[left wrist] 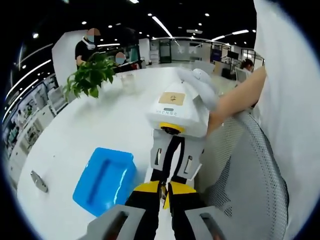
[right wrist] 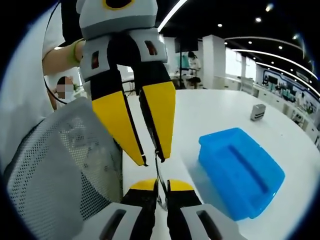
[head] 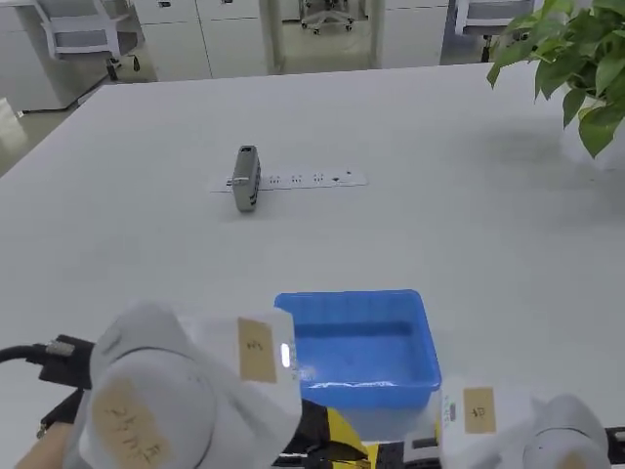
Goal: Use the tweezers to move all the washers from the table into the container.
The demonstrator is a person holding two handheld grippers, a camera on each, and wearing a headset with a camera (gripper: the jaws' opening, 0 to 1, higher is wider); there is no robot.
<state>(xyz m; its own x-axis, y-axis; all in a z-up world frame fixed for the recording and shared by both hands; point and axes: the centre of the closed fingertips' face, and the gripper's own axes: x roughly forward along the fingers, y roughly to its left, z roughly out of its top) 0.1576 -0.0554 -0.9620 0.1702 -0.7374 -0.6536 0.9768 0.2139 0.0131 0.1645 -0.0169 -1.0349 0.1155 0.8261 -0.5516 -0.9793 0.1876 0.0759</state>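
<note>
Both grippers meet nose to nose at the near table [head: 439,215] edge, just in front of the blue container [head: 363,394], which sits upright and open on the table. In the right gripper view, the right gripper [right wrist: 157,188] has its jaws closed onto the thin dark tweezers [right wrist: 158,175], which stick up out of its yellow tips. The tweezers' far end reaches the tip of one jaw of the left gripper [right wrist: 151,160]. Left jaws stand a narrow gap apart at the tips; cannot tell if they grip anything. Cannot tell whether the tweezer arms are spread or pressed together, too thin. Farther back on the table: a white power strip [head: 303,180] with a grey adapter [head: 246,178]. Plant [head: 581,59] at the far right.
</note>
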